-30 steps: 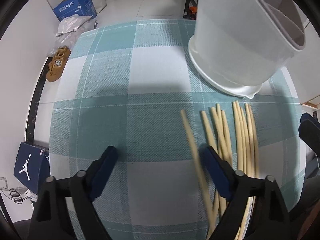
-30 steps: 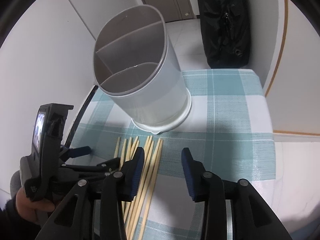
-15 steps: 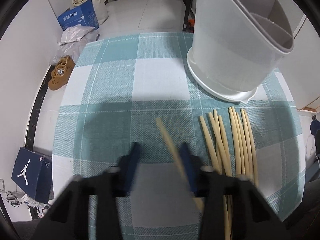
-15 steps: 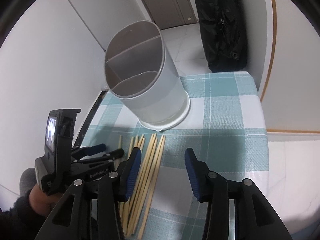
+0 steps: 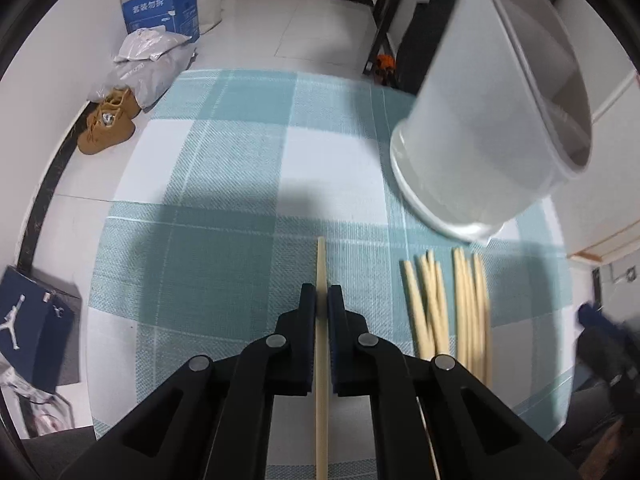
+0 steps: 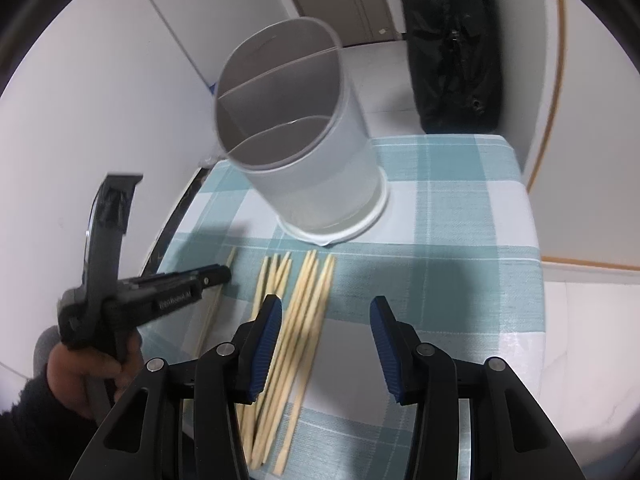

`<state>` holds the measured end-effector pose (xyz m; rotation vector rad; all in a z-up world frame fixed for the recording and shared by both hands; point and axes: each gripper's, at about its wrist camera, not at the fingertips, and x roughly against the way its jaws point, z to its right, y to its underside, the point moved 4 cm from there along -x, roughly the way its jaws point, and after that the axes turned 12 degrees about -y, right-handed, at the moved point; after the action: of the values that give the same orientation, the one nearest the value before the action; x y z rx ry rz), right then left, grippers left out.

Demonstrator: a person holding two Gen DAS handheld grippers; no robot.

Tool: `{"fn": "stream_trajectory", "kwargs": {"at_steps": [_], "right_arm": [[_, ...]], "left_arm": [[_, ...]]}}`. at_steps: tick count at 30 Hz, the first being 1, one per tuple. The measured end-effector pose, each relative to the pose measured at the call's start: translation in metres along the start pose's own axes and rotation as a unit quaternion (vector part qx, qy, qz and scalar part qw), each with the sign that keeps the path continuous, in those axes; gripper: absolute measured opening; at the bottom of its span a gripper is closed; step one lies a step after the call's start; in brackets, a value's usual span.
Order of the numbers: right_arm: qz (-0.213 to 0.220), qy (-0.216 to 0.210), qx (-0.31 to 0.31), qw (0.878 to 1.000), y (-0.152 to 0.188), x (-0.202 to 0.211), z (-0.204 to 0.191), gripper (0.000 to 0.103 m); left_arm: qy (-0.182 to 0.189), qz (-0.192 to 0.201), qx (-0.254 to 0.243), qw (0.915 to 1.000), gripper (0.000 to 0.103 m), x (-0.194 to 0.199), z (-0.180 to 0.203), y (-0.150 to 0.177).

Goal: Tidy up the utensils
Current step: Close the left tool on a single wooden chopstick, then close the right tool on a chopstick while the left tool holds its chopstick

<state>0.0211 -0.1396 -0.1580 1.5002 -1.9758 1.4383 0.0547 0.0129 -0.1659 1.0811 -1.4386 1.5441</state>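
- Left wrist view: the left gripper (image 5: 321,304) is pinched tight on one pale wooden chopstick (image 5: 321,264), which runs straight between the dark pads with its tip poking out ahead over the teal-and-white checked cloth surface (image 5: 224,184).
- My take on doing this bit well: lift it straight up before swinging toward the tall white plastic utensil holder (image 5: 480,128), and tip the stick near vertical so it drops into a compartment instead of clipping the rim. It's thin and smooth, so it could swivel in the pads if rushed.
- The rest of the pale wooden chopsticks (image 5: 448,304) lie in a loose bundle on the cloth, just in front of the holder's flared base.
- Right wrist view: the right gripper (image 6: 326,340) is spread, nothing between its ribbed blue pads, hovering over the right edge of the bundle.
- The holder is oval with a thin divider wall, and both compartments look empty. The cloth looks woven and a bit grippy.
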Motion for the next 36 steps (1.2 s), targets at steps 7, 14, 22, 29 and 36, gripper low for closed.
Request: {"fn": "stream_trajectory", "kwargs": {"at_steps": [7, 14, 22, 29, 36], "right_arm": [[-0.034, -0.033, 0.031, 0.998, 0.006, -0.028, -0.027, 0.031], [-0.068, -0.029, 0.046, 0.996, -0.001, -0.064, -0.042, 0.025], [-0.124, -0.029, 0.049, 0.991, -0.006, -0.105, -0.046, 0.025], [-0.151, 0.012, 0.068, 0.986, -0.009, -0.127, -0.051, 0.022], [-0.144, 0.047, 0.101, 0.983, -0.010, -0.133, -0.057, 0.007]], "left_arm": [[0.051, 0.053, 0.045, 0.9963, 0.002, 0.029, -0.016, -0.013], [0.071, 0.102, 0.053, 0.9907, 0.002, 0.050, -0.028, -0.019], [0.091, 0.104, 0.071, 0.9878, 0.002, 0.052, -0.041, -0.023], [0.102, 0.113, 0.076, 0.9855, 0.002, 0.060, -0.049, -0.026], [0.103, 0.112, 0.077, 0.9854, 0.002, 0.059, -0.054, -0.026]]}}
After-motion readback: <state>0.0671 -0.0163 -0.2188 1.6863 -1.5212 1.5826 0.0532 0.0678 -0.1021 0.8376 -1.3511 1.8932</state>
